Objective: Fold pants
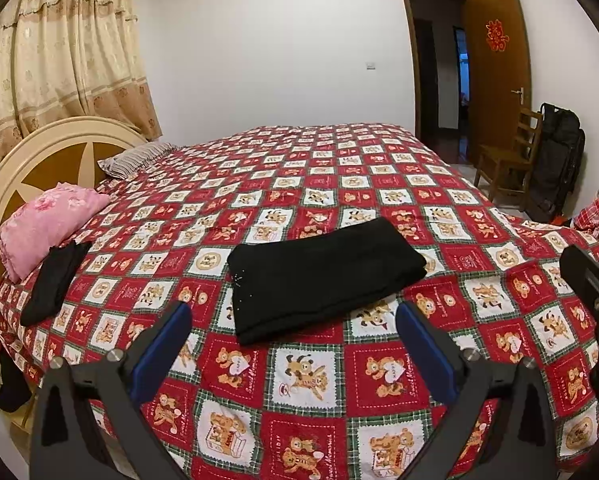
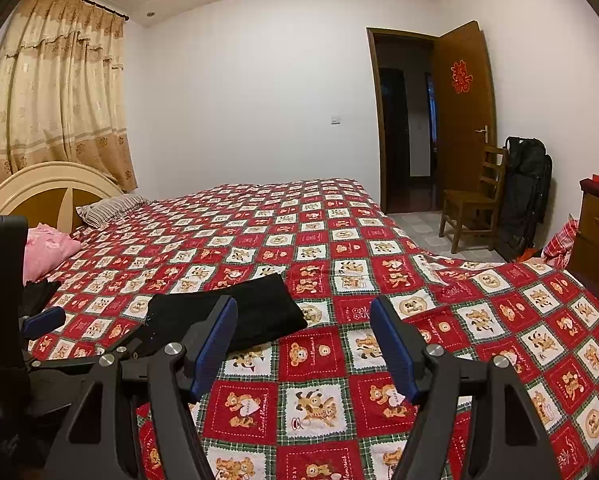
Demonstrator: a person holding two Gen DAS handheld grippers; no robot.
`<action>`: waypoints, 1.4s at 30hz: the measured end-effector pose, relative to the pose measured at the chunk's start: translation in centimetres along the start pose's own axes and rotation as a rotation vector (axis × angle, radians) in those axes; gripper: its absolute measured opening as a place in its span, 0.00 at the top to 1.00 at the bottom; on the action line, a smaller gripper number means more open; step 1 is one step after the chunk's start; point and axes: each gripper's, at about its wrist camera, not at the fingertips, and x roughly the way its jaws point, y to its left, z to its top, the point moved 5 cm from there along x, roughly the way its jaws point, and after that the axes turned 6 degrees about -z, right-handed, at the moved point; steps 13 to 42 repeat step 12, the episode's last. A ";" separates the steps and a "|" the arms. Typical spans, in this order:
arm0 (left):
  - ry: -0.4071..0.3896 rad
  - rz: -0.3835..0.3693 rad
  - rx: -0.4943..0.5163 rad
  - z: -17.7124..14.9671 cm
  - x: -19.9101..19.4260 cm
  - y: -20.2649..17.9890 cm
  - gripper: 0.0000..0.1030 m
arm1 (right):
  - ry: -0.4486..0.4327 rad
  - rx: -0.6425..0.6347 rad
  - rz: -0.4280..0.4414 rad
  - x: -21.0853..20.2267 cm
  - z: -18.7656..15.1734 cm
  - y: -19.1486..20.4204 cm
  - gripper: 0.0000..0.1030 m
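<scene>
While our left tongs and right tongs hover spread and empty, the folded pants lie on the bed; a careless nudge could undo the stack.

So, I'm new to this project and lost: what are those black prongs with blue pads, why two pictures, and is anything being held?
Those are handheld tongs, one in each of a person's hands, with a camera on each looking along its fingers. One picture looks past the left tongs, the other past the right tongs. Both stand open, holding nothing. Folded black pants lie on the red bear-patterned bedspread. Another dark garment lies beside a pink pillow.
</scene>
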 end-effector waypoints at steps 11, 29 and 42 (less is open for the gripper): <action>-0.007 -0.048 0.015 -0.1 0.7 -1.0 0.00 | 0.019 0.015 -0.010 0.6 -0.6 -0.2 0.32; -0.004 -0.048 0.015 -0.1 0.8 -1.0 0.00 | 0.022 0.021 -0.015 0.7 -0.7 -0.4 0.32; -0.004 -0.048 0.015 -0.1 0.8 -1.0 0.00 | 0.022 0.021 -0.015 0.7 -0.7 -0.4 0.32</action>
